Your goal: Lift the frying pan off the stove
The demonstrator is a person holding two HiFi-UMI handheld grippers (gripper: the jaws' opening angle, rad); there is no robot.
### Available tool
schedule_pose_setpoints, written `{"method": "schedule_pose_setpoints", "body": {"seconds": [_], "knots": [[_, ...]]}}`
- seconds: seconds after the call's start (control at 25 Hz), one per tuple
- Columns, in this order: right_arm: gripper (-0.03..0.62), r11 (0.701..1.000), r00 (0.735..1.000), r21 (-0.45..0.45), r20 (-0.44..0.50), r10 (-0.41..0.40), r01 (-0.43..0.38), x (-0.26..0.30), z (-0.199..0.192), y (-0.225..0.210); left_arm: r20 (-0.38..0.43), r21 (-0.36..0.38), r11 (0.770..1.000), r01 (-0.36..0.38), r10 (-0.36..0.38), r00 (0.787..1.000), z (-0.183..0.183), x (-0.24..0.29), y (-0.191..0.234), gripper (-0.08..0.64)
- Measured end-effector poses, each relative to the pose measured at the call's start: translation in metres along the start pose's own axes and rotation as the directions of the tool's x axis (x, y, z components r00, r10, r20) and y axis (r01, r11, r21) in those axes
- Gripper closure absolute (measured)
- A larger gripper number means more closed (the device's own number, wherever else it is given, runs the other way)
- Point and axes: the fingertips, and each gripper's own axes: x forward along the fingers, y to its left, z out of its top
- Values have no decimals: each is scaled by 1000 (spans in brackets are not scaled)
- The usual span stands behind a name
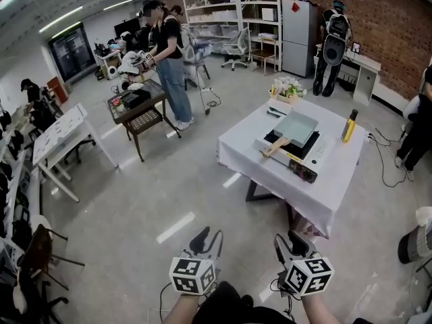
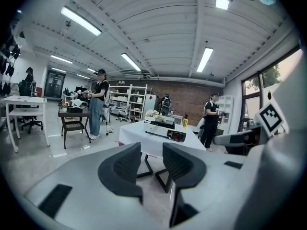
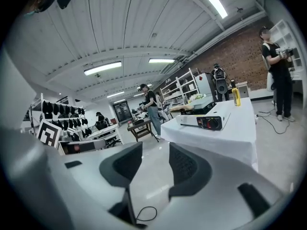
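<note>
A square grey-green frying pan [image 1: 295, 128] with a wooden handle [image 1: 275, 147] sits on a portable stove [image 1: 297, 155] on a white-clothed table [image 1: 283, 181], well ahead of me. Both grippers hang over the floor at the bottom of the head view, far short of the table. My left gripper [image 1: 208, 238] [image 2: 152, 152] is open with nothing between its jaws. My right gripper [image 1: 289, 240] [image 3: 156, 159] is open and empty too. The stove [image 2: 165, 131] [image 3: 204, 120] appears small in both gripper views; in the right one the pan [image 3: 199, 107] shows on top of it.
A yellow bottle [image 1: 349, 126] and a box of flowers [image 1: 287, 90] share the table. A person [image 1: 169, 59] stands by a dark side table [image 1: 138, 110] at the back left. White desks [image 1: 61, 137] line the left. More people stand at the right.
</note>
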Motion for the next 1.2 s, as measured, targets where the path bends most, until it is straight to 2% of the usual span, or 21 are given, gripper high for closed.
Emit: {"method": "schedule_pose_setpoints", "body": {"seconds": [0.32, 0.6, 1.0, 1.2], "knots": [[415, 999, 1000, 31, 13, -15, 14, 34, 20, -19, -11, -8, 1000, 8, -9, 1000, 9, 40, 19, 439], [413, 996, 997, 48, 22, -74, 73, 101, 36, -37, -22, -15, 999, 34, -35, 999, 25, 107, 70, 439], [413, 976, 978, 99, 54, -201, 195, 188, 86, -71, -45, 22, 990, 136, -135, 990, 73, 215, 127, 439], [413, 953, 956, 128, 74, -286, 275, 212, 102, -90, -57, 31, 979, 199, -198, 979, 91, 263, 143, 439]]}}
